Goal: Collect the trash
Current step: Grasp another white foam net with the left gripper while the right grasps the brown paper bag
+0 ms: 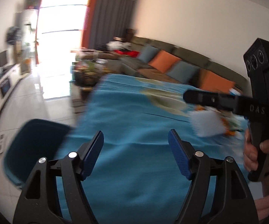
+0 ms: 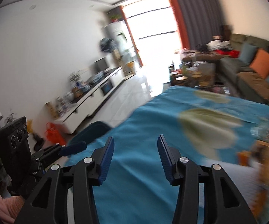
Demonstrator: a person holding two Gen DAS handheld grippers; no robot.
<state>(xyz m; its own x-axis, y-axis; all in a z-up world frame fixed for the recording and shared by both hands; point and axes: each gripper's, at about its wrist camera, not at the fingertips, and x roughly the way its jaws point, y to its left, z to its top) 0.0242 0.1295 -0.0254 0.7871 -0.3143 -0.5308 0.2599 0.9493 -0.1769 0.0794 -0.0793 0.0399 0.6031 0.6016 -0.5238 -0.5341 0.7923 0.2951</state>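
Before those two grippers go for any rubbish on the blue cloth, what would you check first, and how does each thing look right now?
1. Left gripper empty: ok, jaws apart with only cloth behind.
2. Right gripper empty: ok, nothing between its jaws.
3. Trash located: ok, a white crumpled piece lies on the blue tablecloth with orange bits beside it.
4. What the trash is: cannot tell, too blurred.
5. Sharp view: not ok, both views are smeared.
6. Bin to drop into: cannot tell; a dark teal object sits by the table's edge.

Overexposed window [image 1: 59, 18] glare, heavy motion blur
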